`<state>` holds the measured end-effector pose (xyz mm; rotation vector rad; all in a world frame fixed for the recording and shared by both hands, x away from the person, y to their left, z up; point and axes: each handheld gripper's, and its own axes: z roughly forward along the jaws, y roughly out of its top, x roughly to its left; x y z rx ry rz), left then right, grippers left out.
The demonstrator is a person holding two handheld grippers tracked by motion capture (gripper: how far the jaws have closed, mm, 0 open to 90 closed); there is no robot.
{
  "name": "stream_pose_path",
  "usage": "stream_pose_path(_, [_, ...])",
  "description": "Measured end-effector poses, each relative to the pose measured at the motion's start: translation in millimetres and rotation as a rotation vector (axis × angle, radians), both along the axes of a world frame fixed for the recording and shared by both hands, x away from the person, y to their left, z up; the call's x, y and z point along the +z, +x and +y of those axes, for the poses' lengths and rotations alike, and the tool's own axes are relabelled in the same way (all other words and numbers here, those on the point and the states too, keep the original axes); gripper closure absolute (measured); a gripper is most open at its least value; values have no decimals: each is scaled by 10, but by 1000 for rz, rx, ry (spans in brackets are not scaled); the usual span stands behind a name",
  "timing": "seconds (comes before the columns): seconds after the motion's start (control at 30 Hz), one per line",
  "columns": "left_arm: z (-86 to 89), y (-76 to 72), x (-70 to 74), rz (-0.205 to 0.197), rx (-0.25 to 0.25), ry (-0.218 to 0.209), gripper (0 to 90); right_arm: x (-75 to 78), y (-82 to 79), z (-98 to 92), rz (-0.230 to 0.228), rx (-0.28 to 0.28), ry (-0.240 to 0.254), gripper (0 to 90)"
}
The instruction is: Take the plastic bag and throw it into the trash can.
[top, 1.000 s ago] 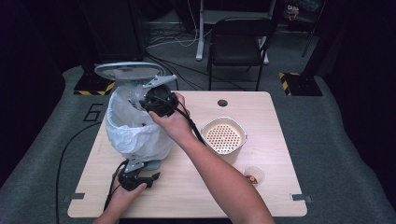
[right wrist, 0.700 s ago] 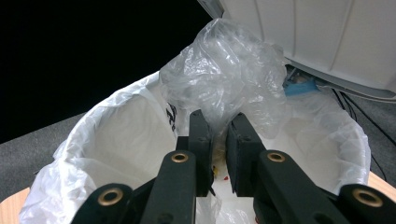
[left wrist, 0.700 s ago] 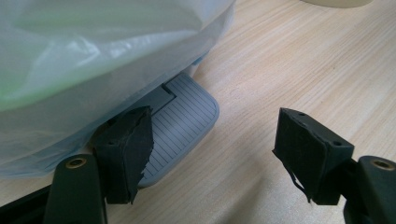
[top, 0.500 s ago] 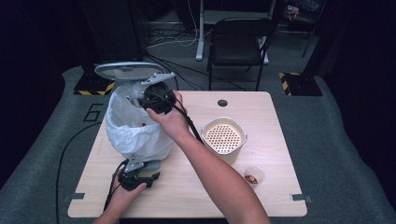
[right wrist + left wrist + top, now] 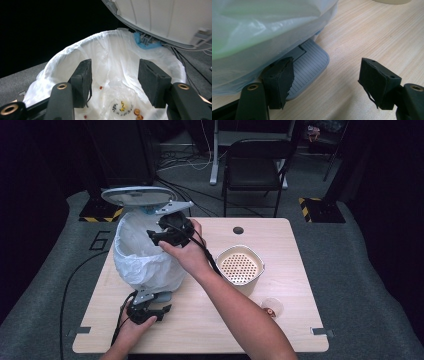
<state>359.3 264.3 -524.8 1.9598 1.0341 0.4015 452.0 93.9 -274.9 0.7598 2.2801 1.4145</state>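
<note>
The right gripper [image 5: 113, 82] has just been opening its jaws, and nothing sits between them. It hangs over the white plastic bag [image 5: 117, 57] that lines the grey pedal bin [image 5: 142, 255], whose round grey lid [image 5: 137, 196] stands up. The left gripper [image 5: 325, 80], jaws wide, presses one pad [image 5: 280, 80] on the ribbed grey foot pedal [image 5: 309, 63] on the pale wooden table [image 5: 280, 235].

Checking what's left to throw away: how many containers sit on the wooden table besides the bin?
2: a cream perforated strainer bowl right of the white-bagged pedal bin, and a small clear plastic cup nearer the table's front-right; others may hide behind the bin.
</note>
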Motion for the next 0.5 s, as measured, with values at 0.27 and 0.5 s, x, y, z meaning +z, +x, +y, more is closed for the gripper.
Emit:
stream_pose_path(0.27, [2,2,4,4,-1,0,280,28,-195,-259,2,-22,9,451])
stream_pose_path(0.5, [25,6,13,5,-19,36,280,-121,-329,-626,14,-70,6,458])
